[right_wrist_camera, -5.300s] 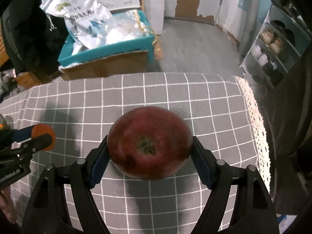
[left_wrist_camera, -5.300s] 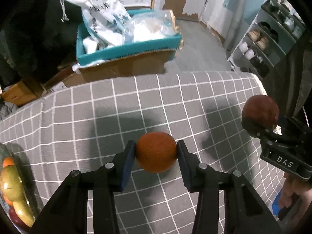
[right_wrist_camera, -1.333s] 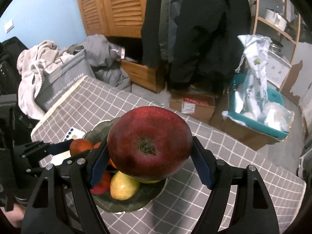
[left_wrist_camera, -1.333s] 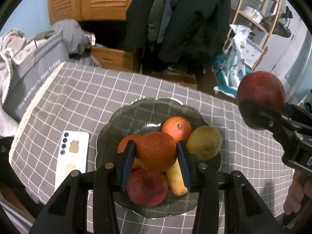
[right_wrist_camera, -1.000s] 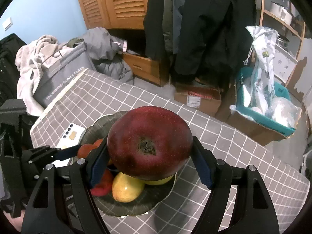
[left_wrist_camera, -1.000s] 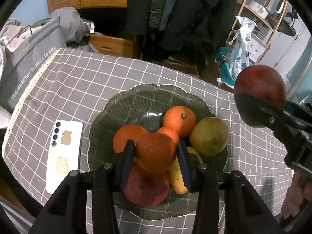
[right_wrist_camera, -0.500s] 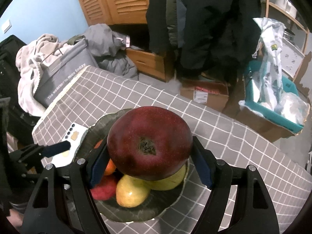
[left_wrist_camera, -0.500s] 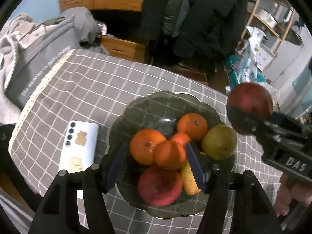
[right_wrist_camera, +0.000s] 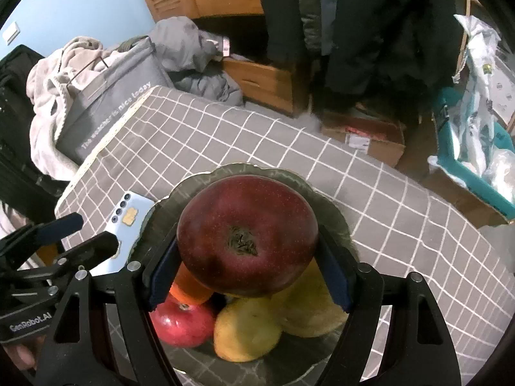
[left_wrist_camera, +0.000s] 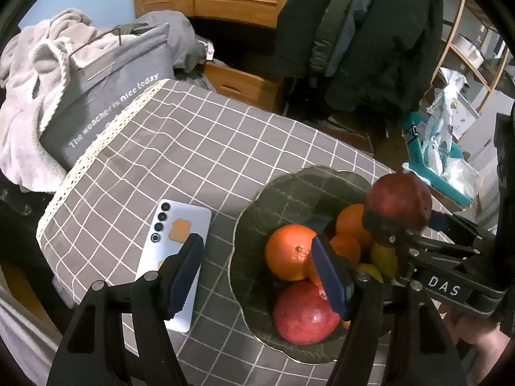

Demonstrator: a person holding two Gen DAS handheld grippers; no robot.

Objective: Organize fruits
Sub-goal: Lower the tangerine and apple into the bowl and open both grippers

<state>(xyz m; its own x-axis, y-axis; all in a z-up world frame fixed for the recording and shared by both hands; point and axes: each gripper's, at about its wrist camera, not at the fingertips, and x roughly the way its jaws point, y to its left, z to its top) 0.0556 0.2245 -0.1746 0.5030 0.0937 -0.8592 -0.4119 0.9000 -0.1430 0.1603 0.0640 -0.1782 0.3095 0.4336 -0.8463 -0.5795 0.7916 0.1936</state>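
A dark green fruit bowl (left_wrist_camera: 291, 189) stands on the grey checked tablecloth and holds oranges (left_wrist_camera: 289, 252), a red apple (left_wrist_camera: 305, 313) and yellow-green fruit (right_wrist_camera: 246, 328). My left gripper (left_wrist_camera: 257, 271) is open and empty, over the bowl's left rim. My right gripper (right_wrist_camera: 248, 262) is shut on a large dark red apple (right_wrist_camera: 246, 234) and holds it just above the fruit in the bowl (right_wrist_camera: 206, 177). The same apple (left_wrist_camera: 397, 199) shows at the right of the left wrist view.
A white phone (left_wrist_camera: 173, 251) lies face down on the cloth just left of the bowl. A grey bag (left_wrist_camera: 106, 96) and clothes sit beyond the table's left edge. Cardboard boxes (right_wrist_camera: 363, 135) and a teal box (right_wrist_camera: 473, 167) stand on the floor behind.
My left gripper has opened, left its orange in the bowl and drawn back to the left. My right gripper has brought the dark red apple over the bowl and lowered it.
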